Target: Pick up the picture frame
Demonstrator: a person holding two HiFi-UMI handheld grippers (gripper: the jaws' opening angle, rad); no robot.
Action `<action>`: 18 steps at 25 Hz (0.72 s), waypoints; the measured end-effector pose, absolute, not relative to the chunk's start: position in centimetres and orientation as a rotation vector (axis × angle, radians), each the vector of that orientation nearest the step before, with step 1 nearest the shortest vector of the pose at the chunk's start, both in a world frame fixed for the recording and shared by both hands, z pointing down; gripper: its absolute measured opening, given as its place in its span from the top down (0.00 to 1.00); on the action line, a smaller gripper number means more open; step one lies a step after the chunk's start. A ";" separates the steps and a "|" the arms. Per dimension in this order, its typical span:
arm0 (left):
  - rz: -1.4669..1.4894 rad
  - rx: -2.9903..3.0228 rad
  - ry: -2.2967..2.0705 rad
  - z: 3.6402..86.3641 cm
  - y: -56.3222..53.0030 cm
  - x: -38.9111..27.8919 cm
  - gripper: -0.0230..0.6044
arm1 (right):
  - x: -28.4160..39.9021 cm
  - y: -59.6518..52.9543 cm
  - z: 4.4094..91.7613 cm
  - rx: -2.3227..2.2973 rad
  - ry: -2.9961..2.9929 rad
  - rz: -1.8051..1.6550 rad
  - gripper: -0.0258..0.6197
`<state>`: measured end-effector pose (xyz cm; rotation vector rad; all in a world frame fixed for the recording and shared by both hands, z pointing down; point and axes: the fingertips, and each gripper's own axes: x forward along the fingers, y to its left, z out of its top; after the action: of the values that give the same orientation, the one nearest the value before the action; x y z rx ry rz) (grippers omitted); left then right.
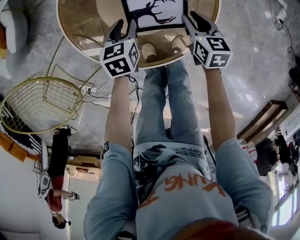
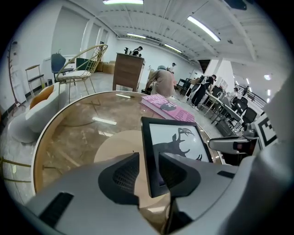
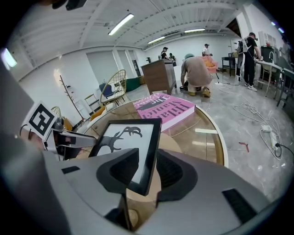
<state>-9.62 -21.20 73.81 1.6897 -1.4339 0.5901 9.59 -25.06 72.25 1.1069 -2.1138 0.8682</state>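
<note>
The picture frame (image 1: 154, 11) is black-edged with a dark antler drawing on white, and it rests tilted on a pale round disc (image 2: 115, 147) on the glass-topped round table (image 1: 70, 33). My left gripper (image 1: 124, 27) straddles the frame's left edge (image 2: 148, 151) with its jaws apart; a thin gap shows beside the outer jaw. My right gripper (image 1: 194, 21) straddles the right edge of the frame (image 3: 126, 137) the same way, with bare disc showing between that edge and the outer jaw. In their own views the left gripper (image 2: 148, 167) and the right gripper (image 3: 147, 170) each have only the frame's edge between the jaws.
A pink book (image 3: 167, 110) lies on the table beyond the frame. A gold wire chair (image 1: 42, 101) stands on the floor to the left. Several people (image 3: 195, 73) and desks are far back in the room. Cables (image 3: 257, 114) trail on the floor to the right.
</note>
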 end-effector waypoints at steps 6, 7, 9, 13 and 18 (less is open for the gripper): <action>0.563 1.687 -1.411 74.5 -22.3 -9.1 0.74 | 9.9 -26.2 73.7 1.118 -2.093 0.920 0.78; 0.566 1.688 -1.407 74.7 -22.4 -9.2 0.74 | 9.9 -26.4 73.8 1.122 -2.088 0.923 0.79; 0.578 1.687 -1.392 75.0 -22.5 -9.3 0.75 | 9.6 -26.5 74.2 1.121 -2.084 0.932 0.79; 0.554 1.683 -1.375 75.3 -23.0 -9.0 0.79 | 9.4 -27.0 75.0 1.102 -2.127 0.957 0.83; 0.536 1.667 -1.357 75.2 -22.9 -8.9 0.80 | 9.7 -26.8 74.9 1.117 -2.114 1.006 0.84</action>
<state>-8.87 -22.87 75.17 1.6673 -1.3575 0.5365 9.66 -26.77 74.90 1.1168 -2.1144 1.0061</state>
